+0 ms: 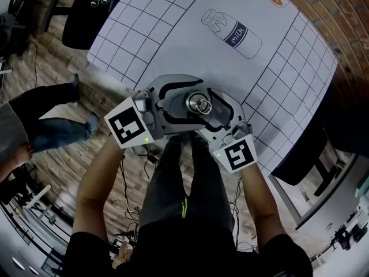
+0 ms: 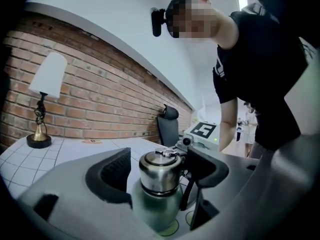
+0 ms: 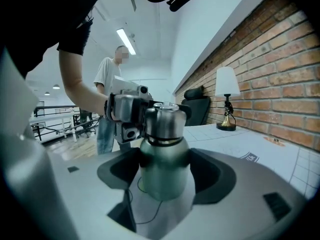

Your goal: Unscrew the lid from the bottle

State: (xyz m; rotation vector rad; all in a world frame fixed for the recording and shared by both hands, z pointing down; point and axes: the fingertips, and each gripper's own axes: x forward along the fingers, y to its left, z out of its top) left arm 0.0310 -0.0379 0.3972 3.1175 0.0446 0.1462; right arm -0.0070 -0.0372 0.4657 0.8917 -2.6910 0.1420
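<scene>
Two tongs | left tongs (image 2: 159,167) spread wide around lid (image 2: 160,175), not gripping | right tongs (image 3: 167,170) clamping bottle (image 3: 164,183) body

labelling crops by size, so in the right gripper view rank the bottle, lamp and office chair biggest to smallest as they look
1. bottle: clearly largest, though it is nearest the camera.
2. lamp: taller than the chair.
3. office chair: nearly lamp-sized, so this pair is unsure.
</scene>
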